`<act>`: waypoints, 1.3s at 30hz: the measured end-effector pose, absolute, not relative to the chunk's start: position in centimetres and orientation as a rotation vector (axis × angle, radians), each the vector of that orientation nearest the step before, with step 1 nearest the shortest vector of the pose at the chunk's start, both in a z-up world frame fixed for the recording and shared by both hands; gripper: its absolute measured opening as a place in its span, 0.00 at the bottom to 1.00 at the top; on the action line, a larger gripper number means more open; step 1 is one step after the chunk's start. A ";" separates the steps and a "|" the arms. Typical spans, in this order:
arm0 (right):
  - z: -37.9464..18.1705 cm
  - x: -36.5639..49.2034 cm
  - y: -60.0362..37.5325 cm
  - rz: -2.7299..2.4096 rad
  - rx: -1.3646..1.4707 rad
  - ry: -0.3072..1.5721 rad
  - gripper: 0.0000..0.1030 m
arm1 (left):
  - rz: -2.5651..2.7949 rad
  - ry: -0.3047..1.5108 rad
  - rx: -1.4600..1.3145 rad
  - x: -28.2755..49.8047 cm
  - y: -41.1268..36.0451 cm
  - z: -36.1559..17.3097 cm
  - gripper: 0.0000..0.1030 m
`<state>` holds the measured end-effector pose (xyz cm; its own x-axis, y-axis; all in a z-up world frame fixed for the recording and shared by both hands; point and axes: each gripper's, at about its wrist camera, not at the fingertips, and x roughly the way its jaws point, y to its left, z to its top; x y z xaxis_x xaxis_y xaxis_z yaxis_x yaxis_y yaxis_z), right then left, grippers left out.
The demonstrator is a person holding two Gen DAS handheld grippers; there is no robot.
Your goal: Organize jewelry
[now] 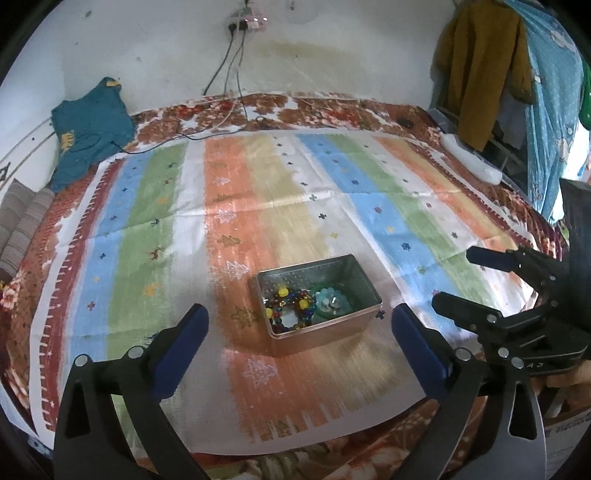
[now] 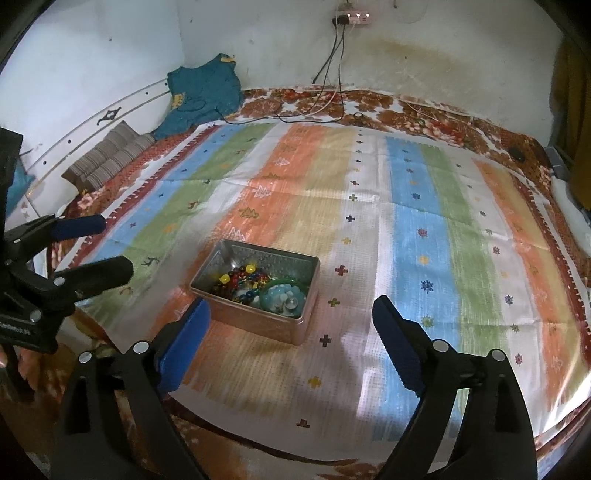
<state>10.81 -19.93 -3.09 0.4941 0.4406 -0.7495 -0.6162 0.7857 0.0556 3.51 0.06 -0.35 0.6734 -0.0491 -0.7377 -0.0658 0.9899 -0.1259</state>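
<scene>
Jewelry (image 1: 295,306): a tangle of coloured bead strings and a pale green bracelet (image 2: 283,295), all lying inside an open metal tin (image 1: 364,325). The tin rests on a striped cloth (image 1: 258,206) spread over a bed.

Left gripper (image 1: 299,332): blue-padded fingers (image 1: 181,343) spread wide, nothing between the pads; the tin sits beyond and between the two tips, untouched.

Right gripper (image 2: 291,332): fingers (image 2: 397,347) likewise spread wide and empty. The near corner of the tin appears just beside the left-hand pad; contact cannot be determined.

Each gripper is visible at the edge of the other's view, jaws apart.

Surroundings: teal garment (image 2: 201,92) and striped cushion (image 2: 110,158) at the far corner by the wall; cables (image 2: 332,59) run down from a wall socket (image 2: 351,16).
</scene>
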 end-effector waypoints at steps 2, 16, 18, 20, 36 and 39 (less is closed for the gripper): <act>-3.0 10.6 -20.0 0.646 -0.232 0.826 0.93 | 0.010 0.833 -0.165 3.4 0.3 -0.4 0.94; -2.4 9.3 -20.8 0.648 -0.219 0.779 0.94 | 0.019 0.786 -0.134 2.3 -0.2 0.2 0.94; -2.2 9.1 -20.8 0.646 -0.218 0.768 0.94 | 0.019 0.780 -0.120 2.3 -0.5 0.2 0.94; -2.1 9.1 -20.8 0.645 -0.217 0.764 0.94 | 0.028 0.779 -0.108 2.3 -0.6 0.2 0.94; -1.5 8.6 -21.5 0.644 -0.190 0.725 0.94 | 0.030 0.749 -0.068 1.8 -1.4 0.4 0.94; -1.5 8.5 -21.5 0.645 -0.192 0.717 0.94 | 0.027 0.743 -0.072 1.7 -1.3 0.5 0.94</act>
<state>8.51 -21.46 -1.47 0.5717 0.4822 -0.6638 -0.6093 0.7914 0.0501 1.74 -1.34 0.47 0.7359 -0.0011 -0.6771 -0.0500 0.9972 -0.0560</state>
